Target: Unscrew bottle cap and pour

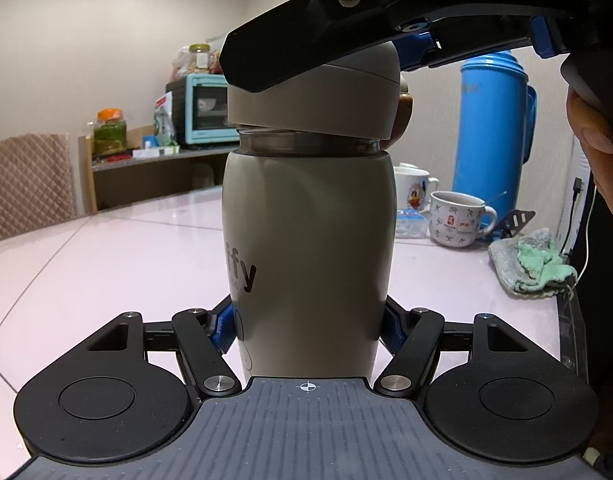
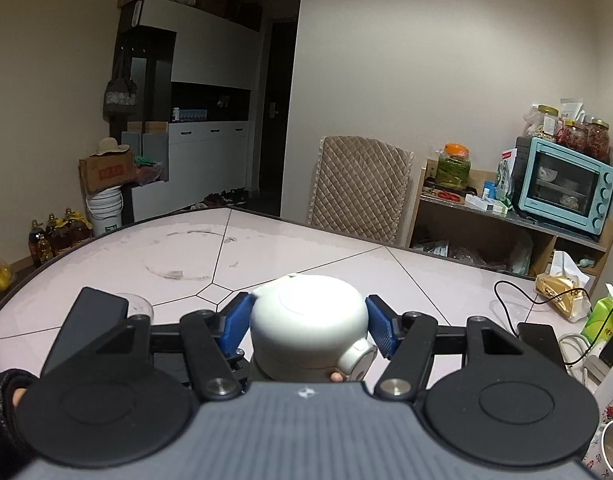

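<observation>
A grey-beige insulated bottle (image 1: 308,256) stands upright on the pale pink table (image 1: 106,264). My left gripper (image 1: 308,326) is shut on the bottle's lower body, blue pads on both sides. The bottle's grey cap (image 1: 318,100) sits tilted on the neck, with a dark threaded ring (image 1: 310,145) showing beneath it. My right gripper (image 2: 308,326) comes from above and is shut on the cap (image 2: 308,322), blue pads (image 2: 236,326) against its sides. In the left wrist view the right gripper's black finger (image 1: 306,36) crosses over the cap.
Behind the bottle to the right stand a patterned mug (image 1: 458,218), a second mug (image 1: 412,188), a tall blue thermos (image 1: 492,132) and a green cloth (image 1: 534,266). A clear glass (image 2: 140,306) sits left of the right gripper. A chair (image 2: 360,188) and shelf with oven (image 2: 562,184) border the table.
</observation>
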A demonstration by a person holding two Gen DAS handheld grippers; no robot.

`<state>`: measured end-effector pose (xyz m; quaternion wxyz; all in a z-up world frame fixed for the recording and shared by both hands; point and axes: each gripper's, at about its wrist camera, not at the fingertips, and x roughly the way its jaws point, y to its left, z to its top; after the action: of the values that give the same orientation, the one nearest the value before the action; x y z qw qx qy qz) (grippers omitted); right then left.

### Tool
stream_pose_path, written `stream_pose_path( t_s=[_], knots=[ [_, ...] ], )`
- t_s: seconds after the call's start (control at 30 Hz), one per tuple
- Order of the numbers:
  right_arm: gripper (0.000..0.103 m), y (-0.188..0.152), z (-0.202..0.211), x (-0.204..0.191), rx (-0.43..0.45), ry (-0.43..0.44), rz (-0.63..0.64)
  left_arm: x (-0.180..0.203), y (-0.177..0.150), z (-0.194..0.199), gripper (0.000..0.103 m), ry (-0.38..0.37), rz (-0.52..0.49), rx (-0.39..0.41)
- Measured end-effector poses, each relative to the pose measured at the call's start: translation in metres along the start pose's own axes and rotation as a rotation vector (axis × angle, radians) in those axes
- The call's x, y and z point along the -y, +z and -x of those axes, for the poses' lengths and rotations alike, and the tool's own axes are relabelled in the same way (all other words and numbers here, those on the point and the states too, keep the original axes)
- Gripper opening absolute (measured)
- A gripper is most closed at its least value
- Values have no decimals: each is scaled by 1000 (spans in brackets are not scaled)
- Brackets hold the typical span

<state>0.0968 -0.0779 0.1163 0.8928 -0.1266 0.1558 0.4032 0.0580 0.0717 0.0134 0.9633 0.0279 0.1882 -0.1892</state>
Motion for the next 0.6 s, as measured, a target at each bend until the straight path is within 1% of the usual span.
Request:
stream_pose_path(
  t_s=[0.27, 0.43, 0.6],
  knots=[
    [64, 1, -2, -1, -20, 2, 12, 5, 1, -5, 72, -1, -2, 0],
    [64, 5, -5, 1, -49, 28, 47, 3, 1, -6, 72, -3, 0, 1],
    [64, 5, -6, 6, -54, 57, 55, 1, -1, -3, 72, -4, 6, 4]
  ],
)
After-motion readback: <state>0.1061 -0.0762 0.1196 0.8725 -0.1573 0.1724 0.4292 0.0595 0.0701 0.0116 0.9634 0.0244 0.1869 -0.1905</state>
